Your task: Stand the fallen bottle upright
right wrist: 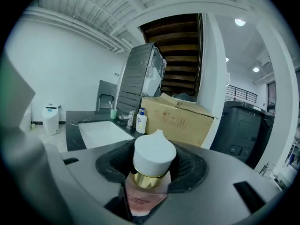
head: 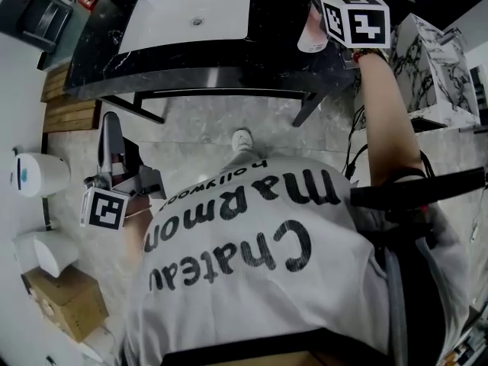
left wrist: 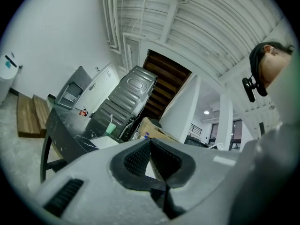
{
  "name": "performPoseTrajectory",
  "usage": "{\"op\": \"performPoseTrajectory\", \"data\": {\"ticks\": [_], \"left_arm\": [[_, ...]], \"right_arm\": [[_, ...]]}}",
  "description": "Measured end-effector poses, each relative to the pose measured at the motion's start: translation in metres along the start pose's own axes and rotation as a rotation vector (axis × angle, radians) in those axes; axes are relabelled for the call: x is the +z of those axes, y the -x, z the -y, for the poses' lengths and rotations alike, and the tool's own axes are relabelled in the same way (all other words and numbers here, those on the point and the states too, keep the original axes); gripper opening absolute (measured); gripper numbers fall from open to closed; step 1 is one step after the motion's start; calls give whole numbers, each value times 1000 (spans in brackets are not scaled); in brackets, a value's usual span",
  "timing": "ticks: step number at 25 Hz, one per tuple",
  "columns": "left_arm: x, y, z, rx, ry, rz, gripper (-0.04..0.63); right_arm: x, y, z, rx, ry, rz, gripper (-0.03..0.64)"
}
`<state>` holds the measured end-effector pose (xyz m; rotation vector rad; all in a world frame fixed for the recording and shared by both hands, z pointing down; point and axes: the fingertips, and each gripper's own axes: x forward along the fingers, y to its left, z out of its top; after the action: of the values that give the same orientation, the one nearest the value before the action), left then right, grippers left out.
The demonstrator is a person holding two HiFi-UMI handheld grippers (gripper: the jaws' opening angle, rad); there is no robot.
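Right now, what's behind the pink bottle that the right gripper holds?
Behind the pink bottle with gold collar and white cap, clamped in the right gripper's jaws, a brown cardboard box and a white pump bottle show. The cap covers the box's lower edge.

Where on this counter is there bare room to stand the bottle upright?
Bare black counter lies between the sink and the bottle held in the right claw. There is also a strip left of the sink. The back edge is crowded: faucet, soap dispenser, green cup.
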<state>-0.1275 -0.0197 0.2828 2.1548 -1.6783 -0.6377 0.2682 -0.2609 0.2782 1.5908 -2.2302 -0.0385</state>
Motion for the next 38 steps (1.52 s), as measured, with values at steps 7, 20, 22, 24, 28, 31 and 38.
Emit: {"op": "performPoseTrajectory", "data": {"ticks": [7, 20, 22, 24, 28, 31, 38], "left_arm": [[-1, 16, -9, 31, -7, -20, 15], [1, 42, -45, 116, -16, -47, 15], [4, 49, -52, 137, -14, -41, 15], [4, 56, -57, 157, -3, -33, 15], [-2, 63, -65, 176, 36, -37, 15], [-6, 51, -70, 163, 30, -61, 15], [21, -4, -91, 44, 12, -90, 15]], "right_arm": [[2, 1, 0, -19, -1, 22, 193], [10, 3, 5, -116, 2, 157, 204], [10, 3, 5, -111, -21, 169, 209], [9, 2, 7, -96, -64, 174, 220], [2, 2, 10, -74, -159, 171, 247], [1, -2, 13, -71, -188, 159, 248], [5, -2, 12, -155, -112, 99, 274]]}}
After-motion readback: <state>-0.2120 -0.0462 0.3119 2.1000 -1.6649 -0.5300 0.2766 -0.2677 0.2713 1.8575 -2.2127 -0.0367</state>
